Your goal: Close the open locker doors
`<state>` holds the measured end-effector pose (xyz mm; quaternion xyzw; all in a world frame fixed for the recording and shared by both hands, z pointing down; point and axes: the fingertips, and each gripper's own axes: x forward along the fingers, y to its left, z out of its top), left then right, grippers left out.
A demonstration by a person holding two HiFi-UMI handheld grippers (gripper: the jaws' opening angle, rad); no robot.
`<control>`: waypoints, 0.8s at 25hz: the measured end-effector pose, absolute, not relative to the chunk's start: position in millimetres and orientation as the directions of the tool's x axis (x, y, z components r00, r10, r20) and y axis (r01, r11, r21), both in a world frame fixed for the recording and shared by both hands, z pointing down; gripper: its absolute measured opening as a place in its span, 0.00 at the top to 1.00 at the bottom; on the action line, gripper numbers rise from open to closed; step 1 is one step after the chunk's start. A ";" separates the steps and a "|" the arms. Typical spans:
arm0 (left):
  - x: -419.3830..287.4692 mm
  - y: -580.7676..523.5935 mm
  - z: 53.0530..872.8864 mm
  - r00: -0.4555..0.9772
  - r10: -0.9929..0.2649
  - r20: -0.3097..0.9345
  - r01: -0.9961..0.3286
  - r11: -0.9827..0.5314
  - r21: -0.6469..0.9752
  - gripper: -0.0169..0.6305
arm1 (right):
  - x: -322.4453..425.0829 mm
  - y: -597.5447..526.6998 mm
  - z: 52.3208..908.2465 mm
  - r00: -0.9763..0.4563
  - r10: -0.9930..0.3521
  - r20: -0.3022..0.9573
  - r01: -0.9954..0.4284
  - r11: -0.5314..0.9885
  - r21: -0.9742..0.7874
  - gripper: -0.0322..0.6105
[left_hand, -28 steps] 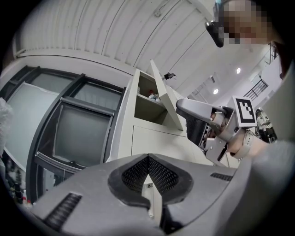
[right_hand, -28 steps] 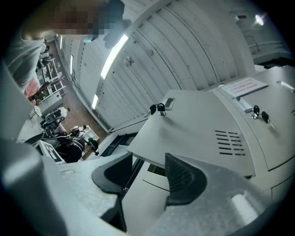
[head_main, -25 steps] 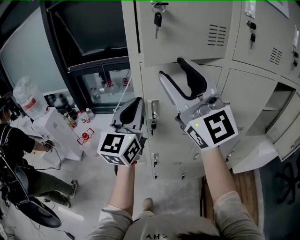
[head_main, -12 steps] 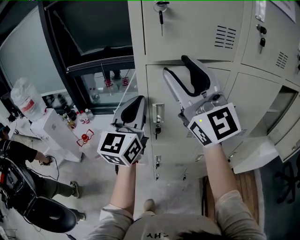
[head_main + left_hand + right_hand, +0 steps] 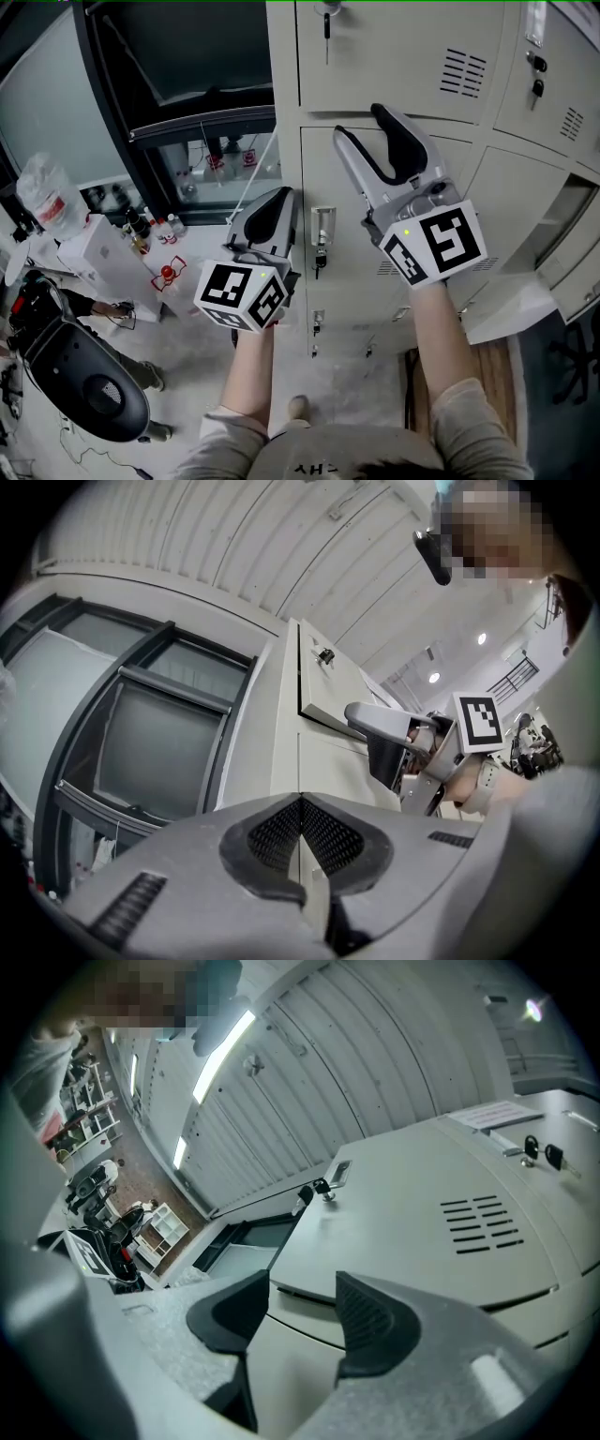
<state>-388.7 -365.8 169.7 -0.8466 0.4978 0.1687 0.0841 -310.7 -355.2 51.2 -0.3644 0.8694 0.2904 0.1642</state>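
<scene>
Beige lockers (image 5: 487, 187) fill the upper right of the head view. Low on the right, one locker door (image 5: 511, 309) hangs wide open beside its empty compartment (image 5: 562, 211). The vented upper door (image 5: 394, 56) (image 5: 422, 1222), with a key (image 5: 326, 19) in its lock, stands slightly proud of the frame, with a dark gap under its lower edge. My right gripper (image 5: 364, 127) (image 5: 302, 1302) is open and empty, its jaws pointing at that lower edge. My left gripper (image 5: 272, 202) (image 5: 302, 803) is shut and empty, held lower and to the left, beside the lockers' left corner.
A dark window frame (image 5: 187, 66) stands left of the lockers. Below it sit a white box (image 5: 108, 258) and small bottles (image 5: 141, 225). A black chair (image 5: 84, 375) and a person (image 5: 103, 309) are at the lower left. A wooden strip (image 5: 487, 375) lies under the open door.
Both grippers have drifted slightly right and up along the lockers, with their jaws unchanged. The person at the left has moved behind a black chair.
</scene>
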 end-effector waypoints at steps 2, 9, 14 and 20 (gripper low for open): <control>-389.5 -367.9 170.2 0.451 -0.813 -0.367 -0.869 -0.494 0.027 0.98 | -311.7 -357.9 51.0 -0.676 -0.545 -0.496 -0.734 0.561 0.383 0.62; -392.4 -370.3 169.8 0.461 -0.809 -0.365 -0.865 -0.501 0.018 0.98 | -314.4 -364.2 50.3 -0.660 -0.569 -0.491 -0.749 0.546 0.374 0.62; -395.2 -371.7 168.5 0.469 -0.805 -0.363 -0.862 -0.507 0.013 0.98 | -316.3 -368.4 49.1 -0.645 -0.590 -0.486 -0.763 0.533 0.366 0.62; -399.3 -372.1 168.3 0.479 -0.799 -0.364 -0.855 -0.519 0.013 0.98 | -318.7 -370.6 48.6 -0.626 -0.609 -0.487 -0.779 0.518 0.353 0.62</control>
